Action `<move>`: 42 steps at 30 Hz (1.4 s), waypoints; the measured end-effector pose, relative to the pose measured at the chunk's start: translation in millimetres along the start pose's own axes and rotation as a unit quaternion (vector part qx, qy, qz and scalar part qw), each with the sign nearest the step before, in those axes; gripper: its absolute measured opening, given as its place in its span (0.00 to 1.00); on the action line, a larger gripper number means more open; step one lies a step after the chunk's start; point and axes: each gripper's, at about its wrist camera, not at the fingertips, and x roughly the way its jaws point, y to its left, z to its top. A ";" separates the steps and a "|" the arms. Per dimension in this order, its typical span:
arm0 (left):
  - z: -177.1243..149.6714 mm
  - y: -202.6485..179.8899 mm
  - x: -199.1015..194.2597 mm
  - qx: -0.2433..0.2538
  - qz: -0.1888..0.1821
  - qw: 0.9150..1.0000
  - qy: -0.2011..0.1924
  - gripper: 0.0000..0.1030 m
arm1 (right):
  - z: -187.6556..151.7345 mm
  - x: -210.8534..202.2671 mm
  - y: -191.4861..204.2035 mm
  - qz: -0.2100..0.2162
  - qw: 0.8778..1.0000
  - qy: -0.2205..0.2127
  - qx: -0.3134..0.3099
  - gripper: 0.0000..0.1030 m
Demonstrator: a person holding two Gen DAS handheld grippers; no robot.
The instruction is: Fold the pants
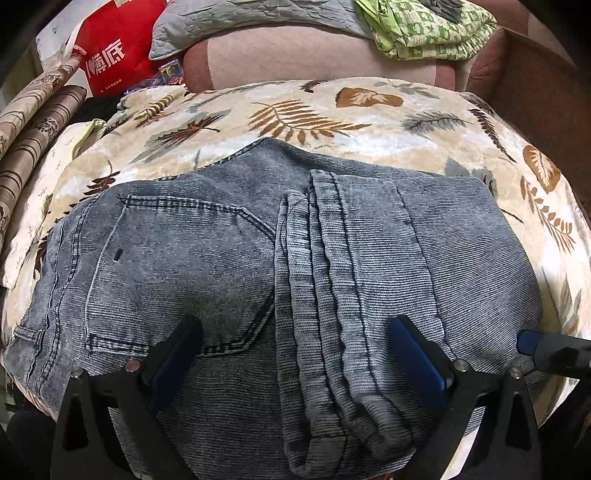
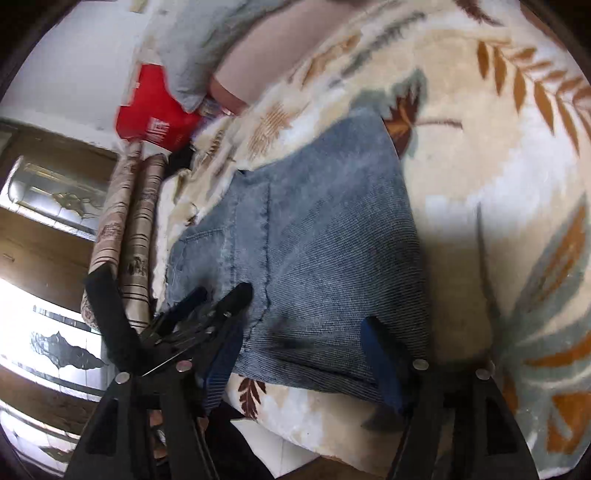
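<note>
Grey-blue jeans (image 1: 236,258) lie folded on a leaf-patterned blanket (image 1: 314,114), back pocket up at the left, the leg hems laid over the middle. My left gripper (image 1: 295,332) is open just above the near edge of the jeans, one finger on each side of the hems. My right gripper (image 2: 306,317) is open over the right end of the jeans (image 2: 325,221), close to the cloth. Its blue tip also shows in the left wrist view (image 1: 528,341). The left gripper shows in the right wrist view (image 2: 184,325).
A red bag (image 1: 118,48), a grey quilted cushion (image 1: 236,26) and green patterned cloth (image 1: 432,29) lie at the back. Rolled patterned paper (image 1: 33,129) lies at the left. A pink sofa back (image 1: 317,59) is behind the blanket.
</note>
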 end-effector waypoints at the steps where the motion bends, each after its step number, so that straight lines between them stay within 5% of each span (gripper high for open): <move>1: 0.4 -0.5 0.1 0.000 0.001 1.000 0.001 0.98 | 0.7 -0.9 2.6 -0.006 1.000 0.002 -0.005 0.68; 25: -2.7 -2.6 -1.1 0.004 0.010 1.000 -0.012 0.99 | 2.4 1.4 -2.4 0.023 1.000 -0.007 0.001 0.69; 31: 0.3 -1.5 -21.3 0.012 0.036 0.998 -0.045 0.99 | 0.8 1.1 -0.5 0.016 1.000 -0.012 -0.009 0.69; 36: 10.4 33.2 -50.4 -0.037 0.057 0.994 -0.091 0.99 | 2.4 1.5 8.0 -0.009 1.000 -0.002 -0.015 0.69; 39: 5.8 76.7 -58.2 -0.108 0.053 0.989 -0.087 0.99 | 11.4 -1.2 30.1 -0.040 0.998 0.018 -0.036 0.69; 42: -9.1 123.4 -65.4 -0.189 0.047 0.977 -0.087 0.99 | 25.3 -11.9 59.4 -0.016 0.997 -0.003 -0.073 0.70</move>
